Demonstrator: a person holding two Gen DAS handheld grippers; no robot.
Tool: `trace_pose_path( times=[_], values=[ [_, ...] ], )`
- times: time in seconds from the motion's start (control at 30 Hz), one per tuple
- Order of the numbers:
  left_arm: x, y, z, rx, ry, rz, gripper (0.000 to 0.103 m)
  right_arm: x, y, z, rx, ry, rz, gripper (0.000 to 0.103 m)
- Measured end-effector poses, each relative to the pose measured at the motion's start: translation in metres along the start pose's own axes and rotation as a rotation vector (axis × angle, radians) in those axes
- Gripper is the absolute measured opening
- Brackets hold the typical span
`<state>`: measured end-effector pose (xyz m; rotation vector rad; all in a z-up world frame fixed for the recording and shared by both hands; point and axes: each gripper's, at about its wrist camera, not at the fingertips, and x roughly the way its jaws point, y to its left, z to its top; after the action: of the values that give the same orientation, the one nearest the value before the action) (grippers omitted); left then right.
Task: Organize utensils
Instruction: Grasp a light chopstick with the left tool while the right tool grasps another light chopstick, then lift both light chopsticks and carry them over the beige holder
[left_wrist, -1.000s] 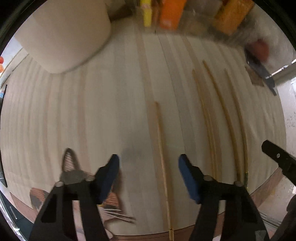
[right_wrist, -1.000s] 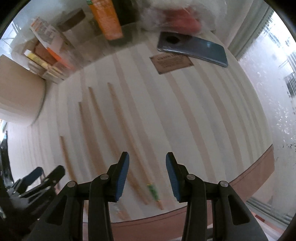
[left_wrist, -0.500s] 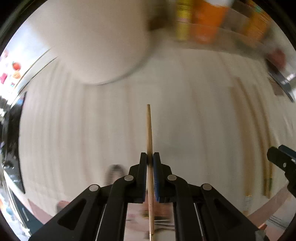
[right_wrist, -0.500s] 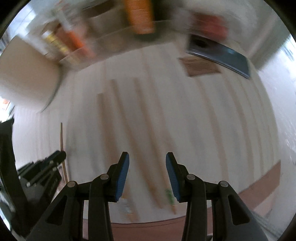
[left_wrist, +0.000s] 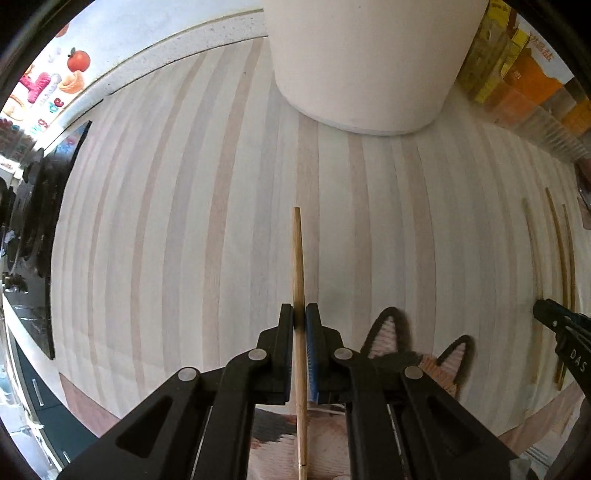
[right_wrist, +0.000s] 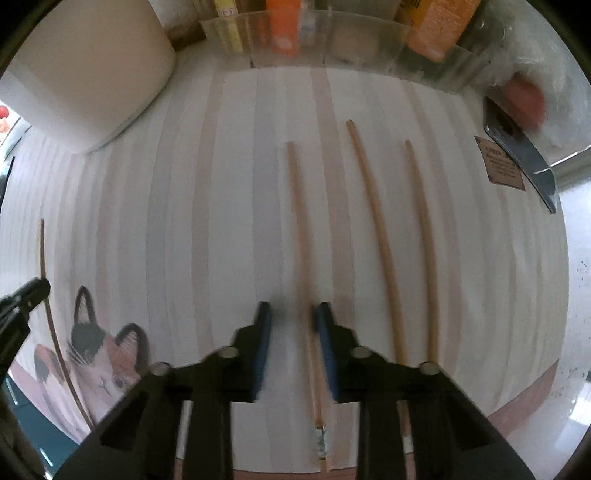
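Over striped table (left_wrist: 184, 221): left gripper (left_wrist: 300, 321) clamps chopstick (left_wrist: 297, 266); right gripper (right_wrist: 291, 317) jaws closing, astride second chopstick (right_wrist: 297, 206), pads not pressing.

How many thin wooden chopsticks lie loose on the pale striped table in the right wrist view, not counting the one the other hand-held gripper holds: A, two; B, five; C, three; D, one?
C: three thin wooden chopsticks lie side by side on the pale striped table.

"das" in white letters on black right gripper (left_wrist: 565, 332); brown card (right_wrist: 502, 168) print too small.
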<state>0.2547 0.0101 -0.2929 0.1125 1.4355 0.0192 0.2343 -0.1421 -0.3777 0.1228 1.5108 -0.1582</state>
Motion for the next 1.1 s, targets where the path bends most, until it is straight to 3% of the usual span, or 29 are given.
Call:
trace_pose_path(
  times=[0.1,0.27,0.53,0.97,1.1],
  values=[
    [0.003,0.009,-0.008,-0.001,0.002,-0.026,0.004,-0.002,0.014,0.001,0.015,0.021,0.014,0.008],
    [0.014,0.027,-0.01,0.002,0.017,-0.054,0.004,-0.007,0.048,-0.011,0.012,0.109,0.119,0.008],
    [0.015,0.047,-0.008,0.016,0.003,-0.072,0.004,-0.015,0.084,-0.014,-0.025,0.09,0.011,0.008],
    [0.018,0.038,-0.012,0.02,0.0,-0.074,0.004,-0.019,0.121,0.014,-0.032,0.099,-0.04,0.01],
    [0.017,0.036,-0.013,0.019,-0.001,-0.071,0.004,-0.01,0.127,0.004,-0.027,0.091,-0.043,0.009]
  ],
)
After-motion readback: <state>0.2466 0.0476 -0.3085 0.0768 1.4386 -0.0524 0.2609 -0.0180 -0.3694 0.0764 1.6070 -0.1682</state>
